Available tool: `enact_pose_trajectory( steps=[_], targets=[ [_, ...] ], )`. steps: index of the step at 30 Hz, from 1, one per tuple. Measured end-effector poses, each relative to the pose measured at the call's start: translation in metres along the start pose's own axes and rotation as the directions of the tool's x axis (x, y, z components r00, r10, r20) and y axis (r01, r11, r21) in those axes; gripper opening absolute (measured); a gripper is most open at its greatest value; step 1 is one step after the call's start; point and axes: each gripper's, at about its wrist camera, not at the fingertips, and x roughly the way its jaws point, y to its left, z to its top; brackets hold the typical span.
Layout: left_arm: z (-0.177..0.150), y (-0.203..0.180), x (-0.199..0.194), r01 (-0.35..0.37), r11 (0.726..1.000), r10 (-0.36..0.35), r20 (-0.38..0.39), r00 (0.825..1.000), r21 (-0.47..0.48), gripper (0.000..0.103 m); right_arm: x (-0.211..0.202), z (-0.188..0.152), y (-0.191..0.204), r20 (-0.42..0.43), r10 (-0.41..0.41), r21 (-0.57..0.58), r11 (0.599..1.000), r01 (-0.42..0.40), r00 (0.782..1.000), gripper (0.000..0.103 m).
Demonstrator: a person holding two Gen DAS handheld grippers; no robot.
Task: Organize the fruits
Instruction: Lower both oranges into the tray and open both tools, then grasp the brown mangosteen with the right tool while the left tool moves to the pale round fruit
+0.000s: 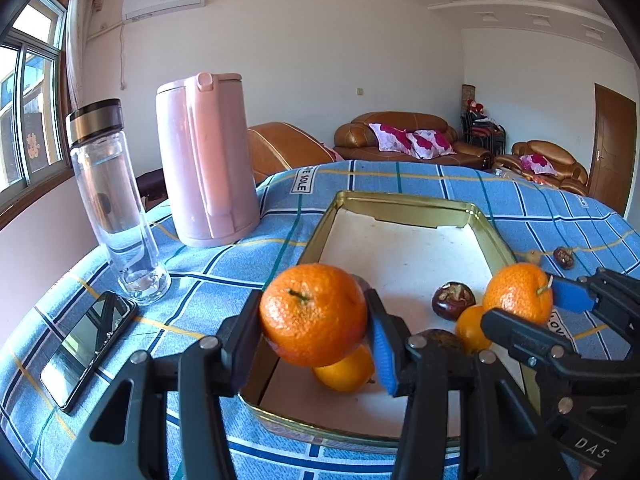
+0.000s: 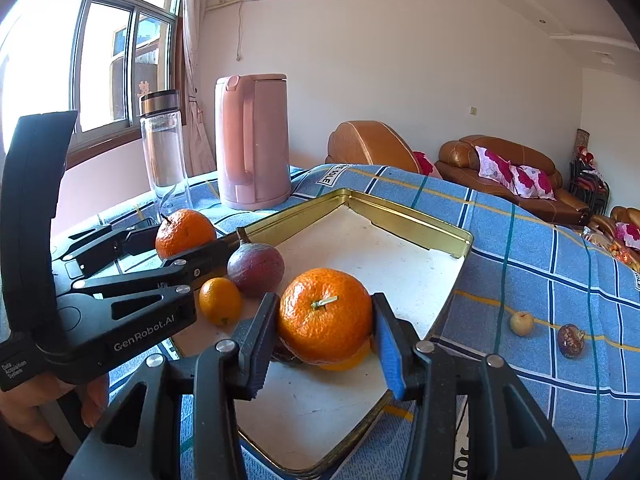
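Observation:
My left gripper (image 1: 314,320) is shut on a large orange (image 1: 312,308) above the near left corner of a gold tin tray (image 1: 404,200). My right gripper (image 2: 325,320) is shut on a second large orange (image 2: 325,308) above the tray (image 2: 420,224). Each gripper also shows in the other view: the right gripper (image 1: 524,304) at the right, the left gripper (image 2: 180,242) at the left. On the tray's white lining lie a purple passion fruit (image 2: 256,268), a small orange (image 2: 220,300), another small orange (image 1: 346,374) and a brown wrinkled fruit (image 1: 452,300).
A pink kettle (image 1: 206,160), a glass bottle (image 1: 116,208) and a phone (image 1: 86,346) stand left of the tray on the blue checked cloth. A small pale fruit (image 2: 521,323) and a brown fruit (image 2: 571,340) lie on the cloth to the right. Sofas stand behind.

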Motion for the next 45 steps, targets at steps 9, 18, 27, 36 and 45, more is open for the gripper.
enact_pose_trajectory(
  steps=[9,18,27,36,45],
  targets=[
    [0.0,-0.003,0.007,0.015,0.999,-0.013,-0.042,0.999,0.033,0.051,0.01,-0.003,0.0,-0.053,0.012,0.0,1.0,-0.012,0.999,0.048],
    [-0.002,-0.004,0.013,0.022,0.999,-0.019,-0.076,0.997,0.043,0.052,0.015,-0.004,0.001,-0.094,0.033,0.007,0.999,-0.032,0.995,0.048],
    [-0.002,-0.004,0.007,-0.014,0.999,0.016,-0.053,0.998,0.048,0.065,0.013,-0.007,0.008,-0.117,0.022,-0.033,0.999,-0.026,0.993,0.062],
    [0.017,-0.021,-0.033,0.063,0.997,-0.064,0.045,0.997,0.038,0.08,-0.034,-0.001,-0.02,-0.103,-0.063,-0.055,0.997,0.057,0.993,0.062],
    [0.045,-0.101,-0.058,0.18,0.975,-0.193,0.095,0.977,0.132,0.092,-0.103,0.016,-0.109,-0.053,-0.263,0.043,0.963,0.265,0.963,0.067]
  ],
)
